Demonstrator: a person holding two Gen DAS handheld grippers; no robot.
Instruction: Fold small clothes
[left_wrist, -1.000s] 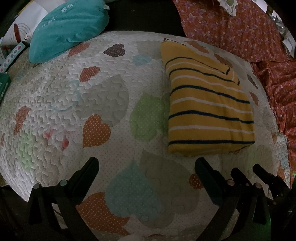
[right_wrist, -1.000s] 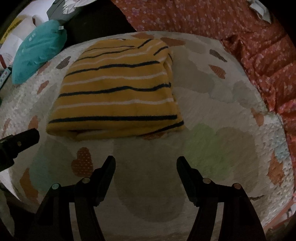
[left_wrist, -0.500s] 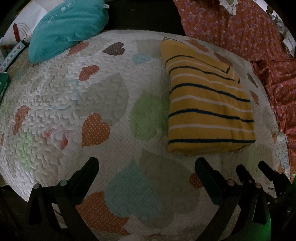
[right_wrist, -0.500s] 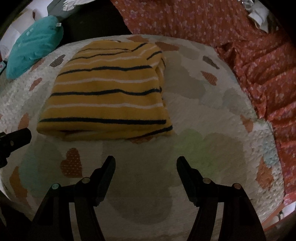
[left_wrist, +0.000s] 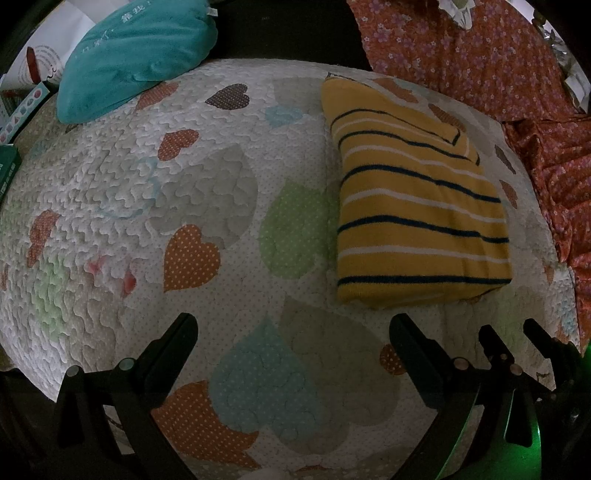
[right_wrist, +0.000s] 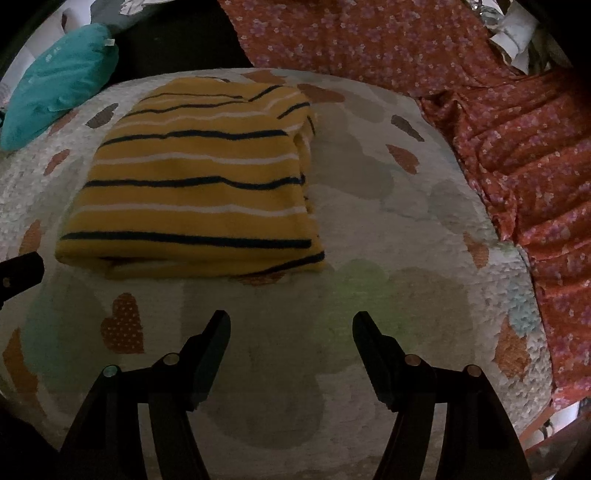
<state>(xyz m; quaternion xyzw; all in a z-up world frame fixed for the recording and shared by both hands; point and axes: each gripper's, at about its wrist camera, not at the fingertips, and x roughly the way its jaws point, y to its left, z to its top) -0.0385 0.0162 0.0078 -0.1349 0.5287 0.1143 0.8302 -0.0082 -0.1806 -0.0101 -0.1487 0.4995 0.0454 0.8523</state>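
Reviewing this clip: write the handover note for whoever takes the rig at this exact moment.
Left gripper: open, empty, above the quilt.
Right gripper: open, empty, just short of the sweater.
The yellow striped sweater lies on the quilt as a flat folded rectangle; neither gripper touches it.
Done: the sweater looks folded.
Left: I see no other small garment laid out; check the orange floral fabric to the right.

Each claw (left_wrist: 291, 332) has black angular fingers with round silver screws.
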